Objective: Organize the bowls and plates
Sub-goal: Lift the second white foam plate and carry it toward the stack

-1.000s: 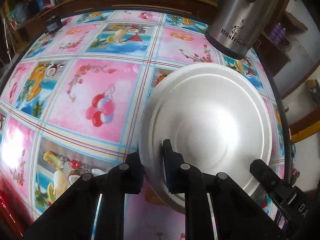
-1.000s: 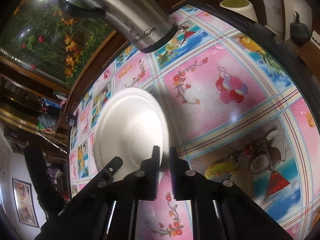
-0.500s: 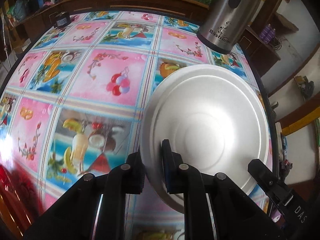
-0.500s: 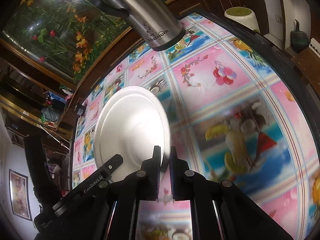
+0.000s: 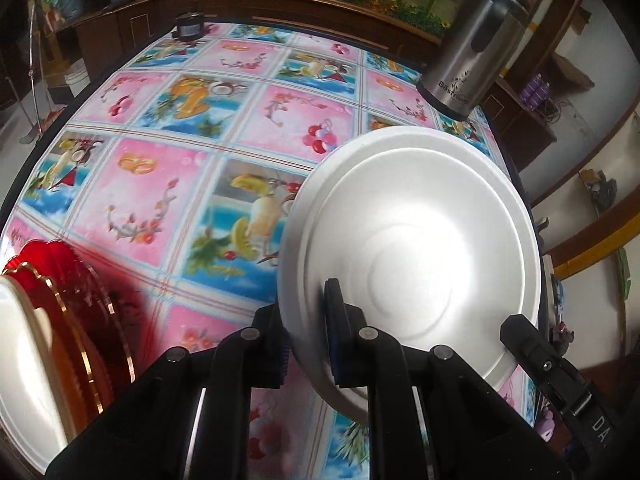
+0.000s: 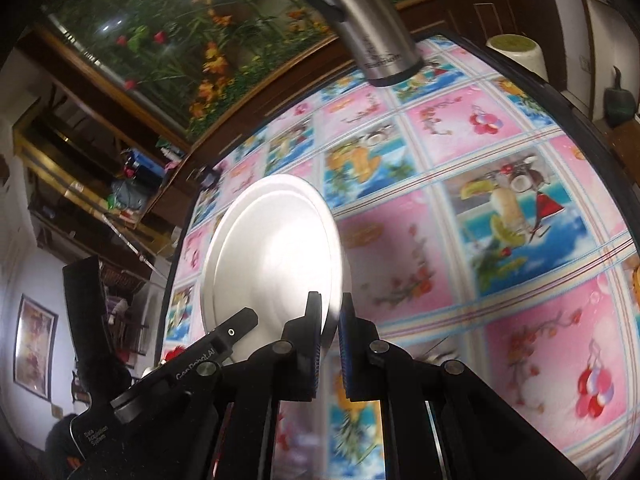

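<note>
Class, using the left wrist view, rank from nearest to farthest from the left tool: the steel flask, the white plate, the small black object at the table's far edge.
1. White plate, clamped in the left tool.
2. Steel flask, far right.
3. Small black object, far left edge.

White plate (image 5: 416, 240) held tilted on edge above table (underside showing), red gold-rimmed plates (image 5: 80, 300) stacked nearby

Matt white plate (image 5: 420, 232), glossy tablecloth (image 5: 168, 184)

One white plate (image 5: 420, 232), one steel flask (image 5: 472, 48), two stacked dishes (image 5: 60, 320) (red, cream).
</note>
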Demonstrator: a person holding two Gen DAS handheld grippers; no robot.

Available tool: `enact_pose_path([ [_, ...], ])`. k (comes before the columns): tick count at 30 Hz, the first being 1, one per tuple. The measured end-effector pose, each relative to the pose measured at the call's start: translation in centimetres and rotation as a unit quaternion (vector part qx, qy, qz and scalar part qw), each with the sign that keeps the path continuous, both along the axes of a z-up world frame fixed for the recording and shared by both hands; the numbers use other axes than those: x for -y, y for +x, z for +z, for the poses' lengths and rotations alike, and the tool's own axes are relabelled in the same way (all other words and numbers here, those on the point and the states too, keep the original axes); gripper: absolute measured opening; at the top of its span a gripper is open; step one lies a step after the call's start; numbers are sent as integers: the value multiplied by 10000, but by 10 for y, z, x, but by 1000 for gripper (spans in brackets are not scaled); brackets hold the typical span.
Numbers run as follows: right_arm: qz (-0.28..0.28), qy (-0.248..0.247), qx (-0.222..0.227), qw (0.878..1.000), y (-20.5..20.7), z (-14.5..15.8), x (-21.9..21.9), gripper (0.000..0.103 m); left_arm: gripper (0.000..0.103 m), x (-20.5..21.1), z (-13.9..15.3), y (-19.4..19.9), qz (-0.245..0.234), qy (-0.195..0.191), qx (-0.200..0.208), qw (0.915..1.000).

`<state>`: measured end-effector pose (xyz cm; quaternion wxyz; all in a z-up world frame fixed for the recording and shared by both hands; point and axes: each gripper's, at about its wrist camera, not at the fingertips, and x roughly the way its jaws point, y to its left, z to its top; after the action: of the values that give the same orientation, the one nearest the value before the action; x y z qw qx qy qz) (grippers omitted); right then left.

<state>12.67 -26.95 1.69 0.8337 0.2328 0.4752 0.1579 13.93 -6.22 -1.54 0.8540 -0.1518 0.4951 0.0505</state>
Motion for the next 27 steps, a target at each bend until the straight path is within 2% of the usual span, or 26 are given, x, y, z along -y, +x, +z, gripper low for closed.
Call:
enact_pose_path([
  [12,291,-176,89,9994,-32,10,-38,8,13,-35,0,-36,105,-181,54,9998],
  [27,442,-352,210,9982,-54,22,-61,9,13,-55,7,-58,134,-326,184,9992],
])
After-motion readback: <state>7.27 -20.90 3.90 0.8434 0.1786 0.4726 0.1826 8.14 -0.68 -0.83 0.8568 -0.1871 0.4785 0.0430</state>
